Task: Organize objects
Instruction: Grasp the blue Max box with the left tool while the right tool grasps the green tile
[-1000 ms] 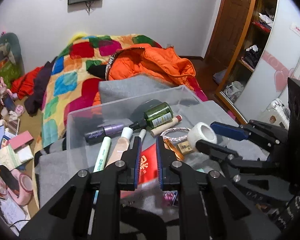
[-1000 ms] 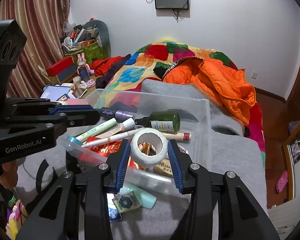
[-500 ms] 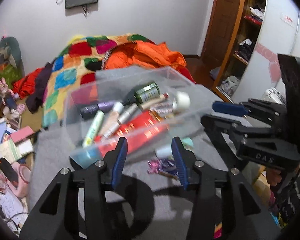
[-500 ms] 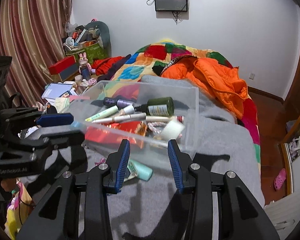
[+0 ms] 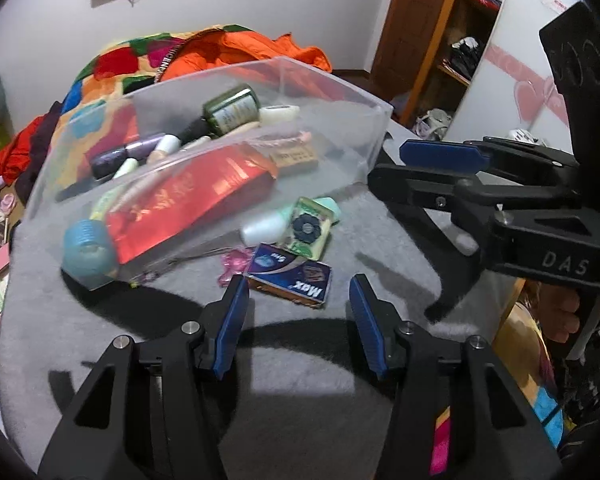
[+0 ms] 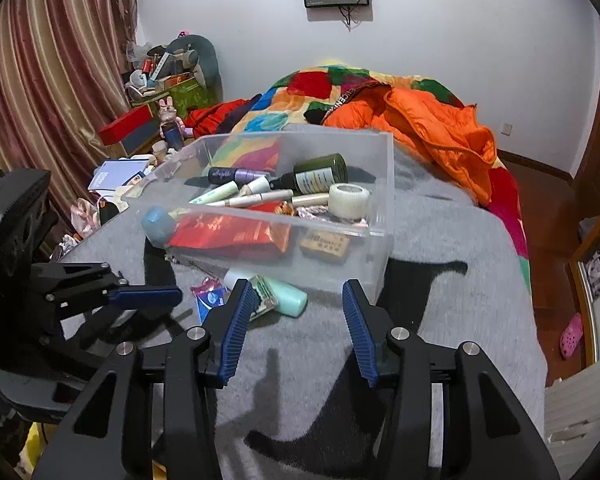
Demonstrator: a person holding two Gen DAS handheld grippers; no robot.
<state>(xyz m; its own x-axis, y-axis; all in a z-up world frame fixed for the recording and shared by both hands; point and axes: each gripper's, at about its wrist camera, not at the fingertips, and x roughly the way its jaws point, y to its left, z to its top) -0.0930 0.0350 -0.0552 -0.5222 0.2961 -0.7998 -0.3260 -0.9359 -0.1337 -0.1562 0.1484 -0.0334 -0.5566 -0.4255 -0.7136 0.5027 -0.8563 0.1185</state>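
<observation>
Left camera first: my left gripper (image 5: 296,312) hangs with its fingers (image 5: 232,326) spread wide and empty, low over the grey blanket (image 5: 300,400), lined up on the blue box (image 5: 290,274) lying just ahead, which I reckon is the next pick. Beside it sit a mint tube (image 5: 268,226) with a small green packet (image 5: 310,228) on top and a pink wrapper (image 5: 234,262), all just outside the clear bin (image 5: 364,136). The bin already holds the red pack (image 5: 188,204), the green bottle (image 5: 232,110) and the tape roll (image 5: 280,112). A second ago these fingers were nearly closed and up against the bin; now they've backed off and opened. Right camera: my right gripper (image 6: 296,332) is also open and empty, hovering short of the bin's near wall, with the mint tube (image 6: 290,298) beyond the left finger. The tape roll (image 6: 348,200) it was carrying a second ago now rests inside the bin, dropped in with the other toiletries.
</observation>
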